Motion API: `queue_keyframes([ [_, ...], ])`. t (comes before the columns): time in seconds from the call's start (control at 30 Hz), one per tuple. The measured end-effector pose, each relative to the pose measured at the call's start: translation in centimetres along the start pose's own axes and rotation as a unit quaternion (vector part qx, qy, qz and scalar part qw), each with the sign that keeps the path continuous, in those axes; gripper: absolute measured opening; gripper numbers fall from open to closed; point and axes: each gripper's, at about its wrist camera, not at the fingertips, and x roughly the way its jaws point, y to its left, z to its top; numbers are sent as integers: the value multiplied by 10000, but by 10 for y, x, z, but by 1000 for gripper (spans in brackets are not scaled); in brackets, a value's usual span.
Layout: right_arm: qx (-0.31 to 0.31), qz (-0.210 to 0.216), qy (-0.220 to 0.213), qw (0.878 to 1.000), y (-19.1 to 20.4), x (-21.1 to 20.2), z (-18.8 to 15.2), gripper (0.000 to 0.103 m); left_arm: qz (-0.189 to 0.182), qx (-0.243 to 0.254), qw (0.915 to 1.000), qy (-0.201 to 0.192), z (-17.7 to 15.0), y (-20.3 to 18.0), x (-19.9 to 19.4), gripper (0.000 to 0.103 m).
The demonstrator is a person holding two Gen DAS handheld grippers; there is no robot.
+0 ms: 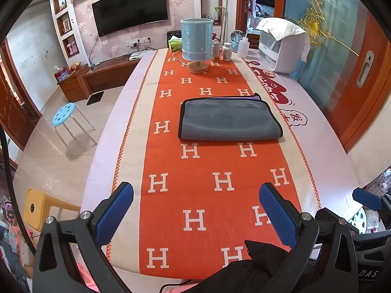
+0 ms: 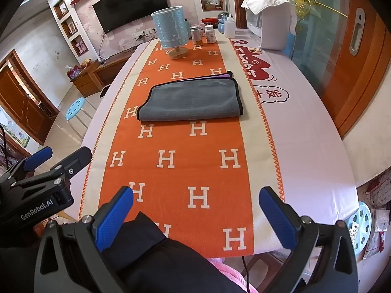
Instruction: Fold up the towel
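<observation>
Your towel (image 1: 229, 119) lies folded on the orange runner (image 1: 207, 183) in the middle of the table (image 1: 325, 146), a flat grey rectangle edged in black, with its long axis running across the runner from side to side and its rounded fold facing you. A sliver of purple underside (image 2: 220, 76) peeks out along the far edge toward the right corner. Your left gripper (image 1: 195, 210) hangs above the near end of the runner, its blue pads (image 1: 114, 212) spread wide with nothing between them, well short of the towel. Your right gripper (image 2: 195, 210) sits beside it at the same end, also spread wide and holding nothing; a dark sleeve (image 2: 158, 249) crosses in front of it. Beyond the towel, at the far end of the table, stand a blue-shaded lamp (image 1: 196, 44) on a wooden base, a few bottles (image 1: 226, 51) and a white appliance (image 1: 286, 46) draped with a cloth
</observation>
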Motion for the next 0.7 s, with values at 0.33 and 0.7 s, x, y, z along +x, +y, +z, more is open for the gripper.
queue_keyframes([
  [0.33,5,-5,7,10000,0,-1,0,103,-35,15,10000,6,0,1,0,102],
  [0.7,8,-4,9,10000,1,-1,-1,103,-35,17,10000,5,0,1,0,102],
])
